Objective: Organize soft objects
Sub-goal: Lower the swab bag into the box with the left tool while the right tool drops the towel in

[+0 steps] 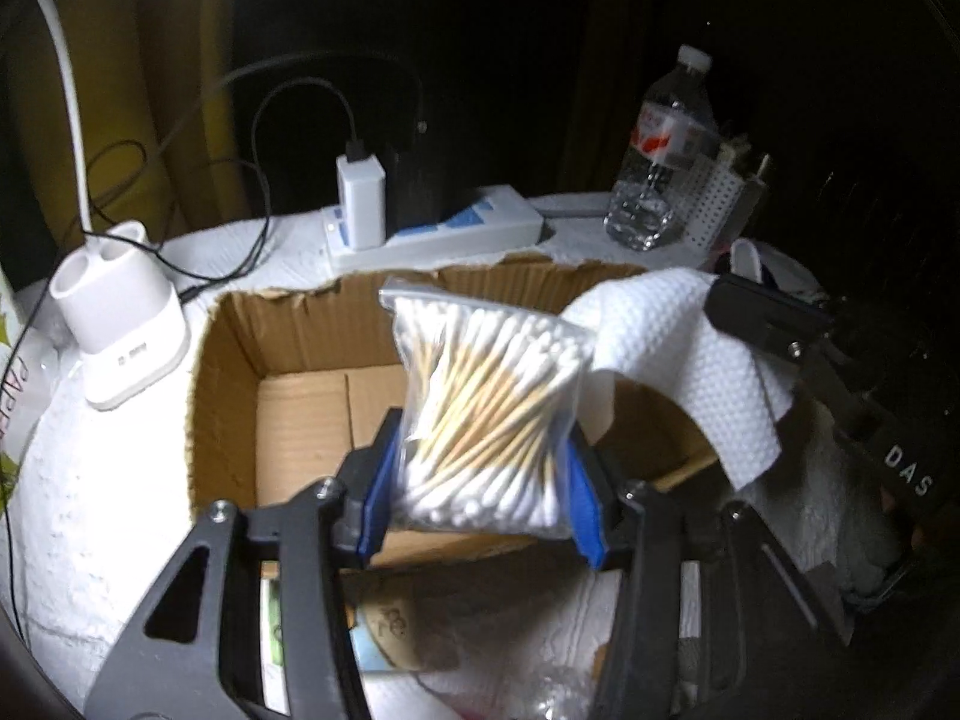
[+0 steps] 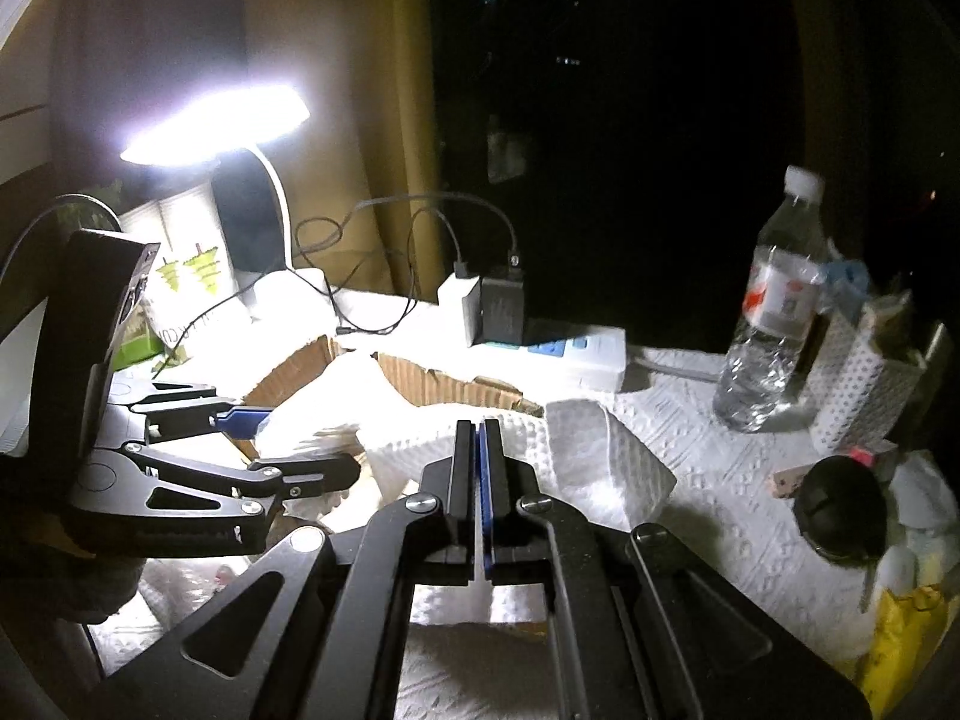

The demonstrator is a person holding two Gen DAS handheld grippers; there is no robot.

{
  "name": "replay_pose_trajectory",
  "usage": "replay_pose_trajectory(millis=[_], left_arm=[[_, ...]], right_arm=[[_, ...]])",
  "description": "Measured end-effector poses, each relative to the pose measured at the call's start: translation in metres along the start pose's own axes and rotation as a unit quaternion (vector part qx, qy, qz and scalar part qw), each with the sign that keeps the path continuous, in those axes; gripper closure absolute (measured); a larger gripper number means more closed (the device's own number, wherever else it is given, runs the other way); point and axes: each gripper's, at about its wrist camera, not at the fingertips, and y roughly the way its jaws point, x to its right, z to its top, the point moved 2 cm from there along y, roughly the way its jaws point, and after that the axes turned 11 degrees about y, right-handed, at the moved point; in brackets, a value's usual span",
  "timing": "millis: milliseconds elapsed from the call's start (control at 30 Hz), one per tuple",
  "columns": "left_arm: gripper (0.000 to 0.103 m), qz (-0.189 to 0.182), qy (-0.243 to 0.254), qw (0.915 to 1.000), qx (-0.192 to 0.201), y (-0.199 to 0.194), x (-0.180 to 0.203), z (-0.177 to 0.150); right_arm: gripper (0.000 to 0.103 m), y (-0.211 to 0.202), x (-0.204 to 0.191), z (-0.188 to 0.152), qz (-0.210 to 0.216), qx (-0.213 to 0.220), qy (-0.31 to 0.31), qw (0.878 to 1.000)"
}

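- Left gripper [image 1: 480, 468]: jaws clamp the bag of cotton swabs [image 1: 489, 414], hanging over the open cardboard box [image 1: 240, 360], likely for dropping in.
- Right gripper [image 2: 480, 468]: jaws pinch a paper towel [image 2: 606, 462] at the box's edge.

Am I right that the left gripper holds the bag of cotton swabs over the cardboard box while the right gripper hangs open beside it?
Not quite: the right gripper is shut on a paper towel, as the right wrist view shows. The left gripper does hold the bag of cotton swabs over the cardboard box.
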Motion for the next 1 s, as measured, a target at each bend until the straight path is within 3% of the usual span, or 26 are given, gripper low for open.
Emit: replay_pose_trajectory(millis=[533, 800, 867, 900, 967, 1000], left_arm=[[0.052, 0.033, -0.005, 0.9980, -0.054, 0.043, -0.003, -0.006], [0.049, 0.043, -0.007, 0.9975, -0.056, 0.040, -0.002, -0.006], [0.046, 0.045, -0.008, 0.9977, -0.051, 0.035, -0.002, -0.006], [0.040, 0.045, -0.008, 0.9978, -0.048, 0.032, -0.002, -0.005], [0.036, 0.044, -0.010, 0.9982, -0.039, 0.025, -0.002, -0.004], [0.036, 0.044, -0.010, 0.9983, -0.036, 0.021, -0.002, -0.004]], right_arm=[[0.102, 0.068, 0.024, -0.026, -0.018, -0.078, 0.030, 0.996], [0.102, 0.070, 0.023, -0.026, -0.033, -0.093, 0.027, 0.995], [0.095, 0.066, 0.022, -0.023, -0.038, -0.089, 0.026, 0.995], [0.090, 0.063, 0.021, -0.022, -0.037, -0.087, 0.026, 0.995], [0.068, 0.057, 0.019, -0.019, -0.030, -0.083, 0.028, 0.996], [0.065, 0.052, 0.018, -0.018, -0.031, -0.078, 0.028, 0.996]])
